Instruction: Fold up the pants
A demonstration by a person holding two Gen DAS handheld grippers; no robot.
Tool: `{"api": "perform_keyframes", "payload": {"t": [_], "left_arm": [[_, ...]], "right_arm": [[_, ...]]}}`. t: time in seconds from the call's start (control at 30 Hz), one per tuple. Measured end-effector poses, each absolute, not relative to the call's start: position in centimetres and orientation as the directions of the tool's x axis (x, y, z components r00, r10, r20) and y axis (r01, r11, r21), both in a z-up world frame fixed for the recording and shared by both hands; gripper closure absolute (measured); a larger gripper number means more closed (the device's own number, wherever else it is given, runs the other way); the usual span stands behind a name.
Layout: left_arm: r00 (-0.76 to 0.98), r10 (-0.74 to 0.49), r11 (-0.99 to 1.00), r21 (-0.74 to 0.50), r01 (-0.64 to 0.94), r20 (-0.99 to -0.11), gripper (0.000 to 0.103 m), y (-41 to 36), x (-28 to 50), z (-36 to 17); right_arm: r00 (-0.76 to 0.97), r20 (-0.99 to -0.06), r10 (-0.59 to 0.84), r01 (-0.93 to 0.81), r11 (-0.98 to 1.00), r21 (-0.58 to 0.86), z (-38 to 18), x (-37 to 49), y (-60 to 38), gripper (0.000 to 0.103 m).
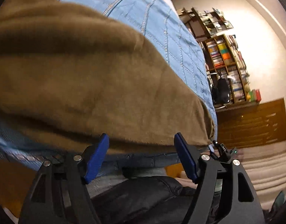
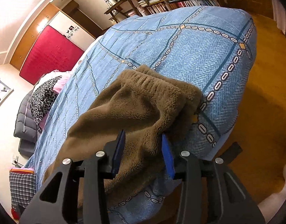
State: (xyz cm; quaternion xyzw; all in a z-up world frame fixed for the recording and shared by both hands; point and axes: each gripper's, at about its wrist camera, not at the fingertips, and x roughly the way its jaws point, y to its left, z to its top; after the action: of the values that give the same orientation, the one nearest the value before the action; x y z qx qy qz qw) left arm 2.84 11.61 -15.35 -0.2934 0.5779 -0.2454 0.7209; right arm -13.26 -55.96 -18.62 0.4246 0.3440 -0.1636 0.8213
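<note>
The brown fleece pants (image 2: 139, 100) lie folded on the blue patterned bedspread (image 2: 199, 56), with the elastic waistband toward the far side and one part draped over the near bed edge. My right gripper (image 2: 143, 133) sits at that draped part. A thick fold of fleece lies between its blue pads (image 2: 168, 155), which stand apart and do not pinch it. In the left wrist view the pants (image 1: 86, 78) fill most of the picture. My left gripper (image 1: 141, 137) is open wide at their near edge, with nothing clamped.
The bed's corner drops to a wooden floor (image 2: 264, 112). Bookshelves (image 1: 227, 59) and an office chair (image 1: 222, 91) stand beyond the bed. A leopard-print cloth (image 2: 43, 99) and a dark padded item (image 2: 24, 119) lie at the far left. A person's dark-clothed lap (image 1: 143, 196) is below the left gripper.
</note>
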Motion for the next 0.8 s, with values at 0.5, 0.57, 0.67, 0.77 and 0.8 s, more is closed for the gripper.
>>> {"api": "perform_keyframes", "payload": {"t": [0.5, 0.57, 0.67, 0.77, 0.8], "left_arm": [[0.235, -0.669, 0.668, -0.709, -0.226, -0.705, 0.031, 11.3, 3.4, -19.2], [0.257, -0.66, 0.659, -0.709, -0.252, -0.705, 0.031, 11.8, 3.5, -19.7], [0.272, -0.633, 0.674, -0.689, -0.266, -0.725, 0.059, 11.7, 3.6, -19.8], [0.267, -0.627, 0.688, -0.681, -0.25, -0.732, 0.094, 11.1, 3.5, -19.6], [0.271, -0.616, 0.705, -0.671, -0.229, -0.74, 0.096, 11.1, 3.3, -19.0]], "right_arm": [[0.717, -0.695, 0.046, 0.543, 0.588, 0.6, -19.6, -13.6, -55.8, 0.063], [0.718, -0.694, 0.049, 0.543, 0.585, 0.603, -19.9, -13.6, -55.6, 0.063], [0.712, -0.702, 0.034, 0.55, 0.595, 0.586, -20.2, -13.2, -55.2, 0.063], [0.691, -0.722, -0.008, 0.571, 0.619, 0.539, -20.1, -12.9, -54.9, 0.077], [0.679, -0.734, -0.032, 0.583, 0.631, 0.512, -19.9, -12.7, -54.8, 0.09]]}}
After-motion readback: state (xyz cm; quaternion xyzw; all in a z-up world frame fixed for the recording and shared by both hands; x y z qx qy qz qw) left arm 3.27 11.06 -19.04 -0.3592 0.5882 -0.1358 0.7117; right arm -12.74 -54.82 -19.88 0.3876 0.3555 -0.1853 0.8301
